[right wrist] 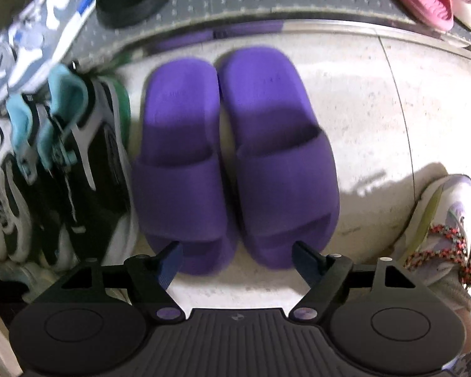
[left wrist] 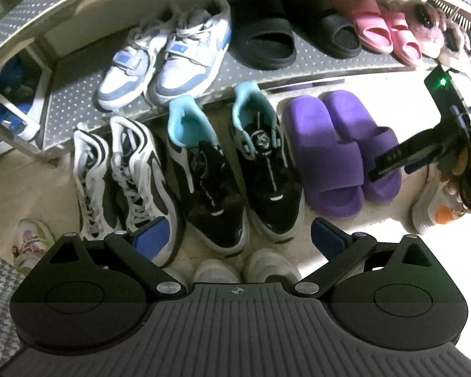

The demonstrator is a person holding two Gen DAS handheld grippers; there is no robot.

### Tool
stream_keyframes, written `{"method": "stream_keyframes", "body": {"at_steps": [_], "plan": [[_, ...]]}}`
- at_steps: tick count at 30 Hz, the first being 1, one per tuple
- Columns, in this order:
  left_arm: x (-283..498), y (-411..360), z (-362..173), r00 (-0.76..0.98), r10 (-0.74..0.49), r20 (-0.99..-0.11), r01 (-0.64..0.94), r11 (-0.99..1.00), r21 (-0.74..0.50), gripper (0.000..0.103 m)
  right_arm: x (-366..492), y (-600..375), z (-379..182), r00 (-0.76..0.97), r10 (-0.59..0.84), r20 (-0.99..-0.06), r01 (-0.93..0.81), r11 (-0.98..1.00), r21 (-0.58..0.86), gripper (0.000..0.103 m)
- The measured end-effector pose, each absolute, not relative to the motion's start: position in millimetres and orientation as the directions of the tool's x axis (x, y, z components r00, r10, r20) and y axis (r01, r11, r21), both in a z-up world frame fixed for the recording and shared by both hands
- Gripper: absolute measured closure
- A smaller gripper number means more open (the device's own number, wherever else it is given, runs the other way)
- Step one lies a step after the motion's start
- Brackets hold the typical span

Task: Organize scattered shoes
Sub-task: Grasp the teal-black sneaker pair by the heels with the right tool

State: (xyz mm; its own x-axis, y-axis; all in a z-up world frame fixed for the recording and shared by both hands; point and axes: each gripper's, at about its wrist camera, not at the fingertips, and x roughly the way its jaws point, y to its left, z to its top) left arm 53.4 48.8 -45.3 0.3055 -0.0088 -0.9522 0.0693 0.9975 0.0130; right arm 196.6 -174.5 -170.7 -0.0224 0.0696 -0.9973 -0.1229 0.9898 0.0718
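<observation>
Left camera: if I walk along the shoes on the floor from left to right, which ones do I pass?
White-and-black sneakers → black sneakers with teal lining → purple slides → a pale sneaker with an orange patch at the right edge.

**Two wrist views, both aimed down at the floor row**

Left wrist: higher, wider; looks down past its open fingers at three floor pairs and the shoe rack [left wrist: 78,94]. Right wrist: lower, close over the purple slides [right wrist: 235,157]. Shared: purple slides [left wrist: 339,154], black-teal sneakers [left wrist: 235,169], rack edge.
</observation>
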Motion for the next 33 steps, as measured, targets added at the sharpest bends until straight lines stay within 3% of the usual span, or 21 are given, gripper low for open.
{"method": "stream_keyframes", "body": {"at_steps": [10, 16, 22, 33], "plan": [[50.1, 60.6, -47.0, 0.298, 0.023, -0.954, 0.013, 1.0, 0.028, 0.004, 196.9, -147.3, -143.4, 0.061, 0.177, -0.982, -0.166, 0.972, 0.165, 0.027], [46.0, 80.0, -46.0, 0.298, 0.056, -0.953, -0.067, 0.997, 0.038, 0.004, 209.4, -80.9, -130.6, 0.123, 0.288, -0.95, -0.27, 0.93, 0.248, 0.038], [43.1, 108.2, -39.3, 0.32, 0.106, -0.941, -0.164, 0.985, 0.055, 0.004, 221.8, -14.8, -118.0, 0.171, 0.399, -0.901, -0.376, 0.871, 0.315, 0.039], [51.9, 142.9, -32.8, 0.307, 0.142, -0.941, -0.279, 0.959, 0.054, 0.004, 238.5, 23.0, -163.4, 0.226, 0.321, -0.92, -0.402, 0.891, 0.212, 0.024]]}}
